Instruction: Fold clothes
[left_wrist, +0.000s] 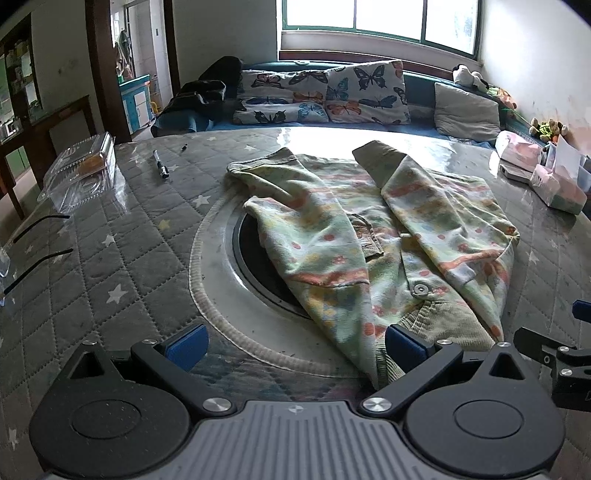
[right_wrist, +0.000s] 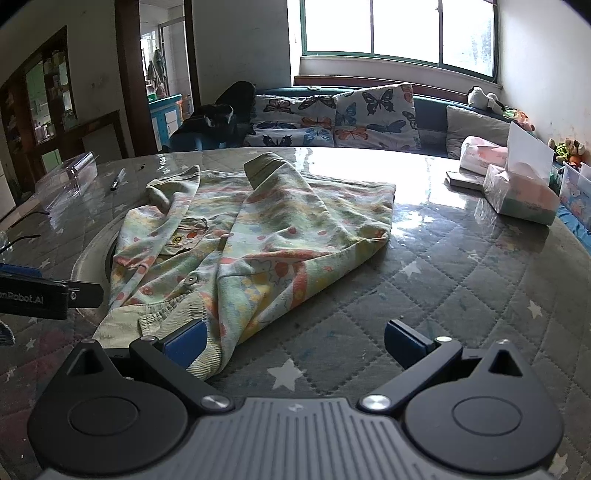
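A pale green child's jacket (left_wrist: 369, 229) with orange and yellow prints lies on the round quilted table (left_wrist: 129, 229), both sleeves crossed over its front. Its corduroy hem points toward me. My left gripper (left_wrist: 295, 345) is open at the hem's left corner, its right fingertip (left_wrist: 404, 345) touching the cloth. In the right wrist view the jacket (right_wrist: 266, 236) spreads ahead and left. My right gripper (right_wrist: 295, 341) is open at the hem's right corner, with the left fingertip (right_wrist: 186, 341) against the corduroy edge. Nothing is held.
A clear plastic box (left_wrist: 79, 166) and a pen (left_wrist: 160, 164) lie at the table's left. Tissue packs (right_wrist: 521, 192) stand at the right edge. A round hob recess (left_wrist: 255, 258) sits partly under the jacket. A sofa with butterfly cushions (left_wrist: 325, 92) lies beyond.
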